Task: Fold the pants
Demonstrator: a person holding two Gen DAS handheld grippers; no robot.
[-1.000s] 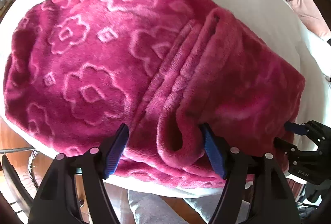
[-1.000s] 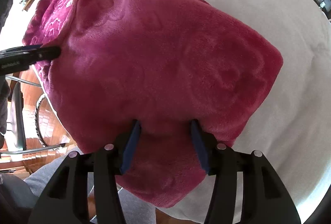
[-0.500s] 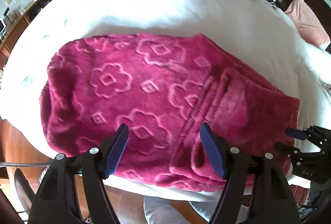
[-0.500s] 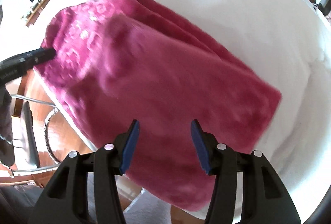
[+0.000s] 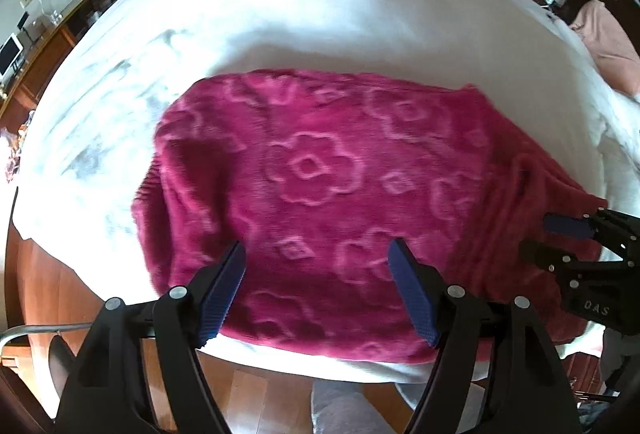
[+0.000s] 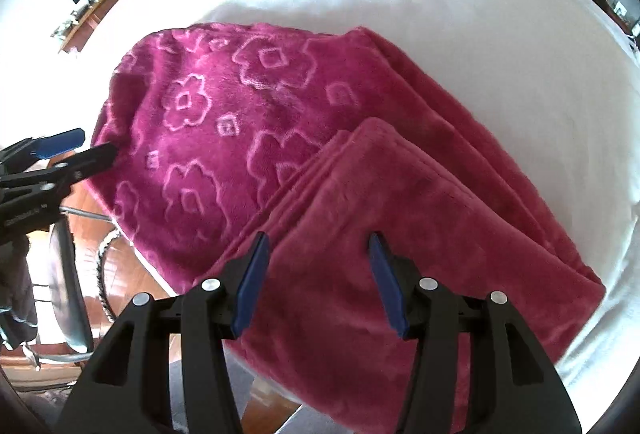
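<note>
Both tools are wide open and grip nothing. Left tool [image 5: 316, 290] hovers over the near edge of the magenta fleece pants [image 5: 340, 201], its blue pads [image 5: 224, 290] spread above the flower-embossed fabric without pinching it. Right tool [image 6: 316, 278] hangs likewise over the plain, smoother end of the pants [image 6: 360, 201], where a folded flap with a ribbed band lies on top.

Beyond the tools, the pants rest as a compact, layered bundle at the near edge of the white bed [image 5: 320, 13], partly overhanging toward the wooden floor [image 5: 256, 394].

Judging by the stacked layers, the folding looks mostly done: the garment is already doubled into a short rectangle. What seems left is perhaps one more fold or some squaring of the uneven right-hand edges.
</note>
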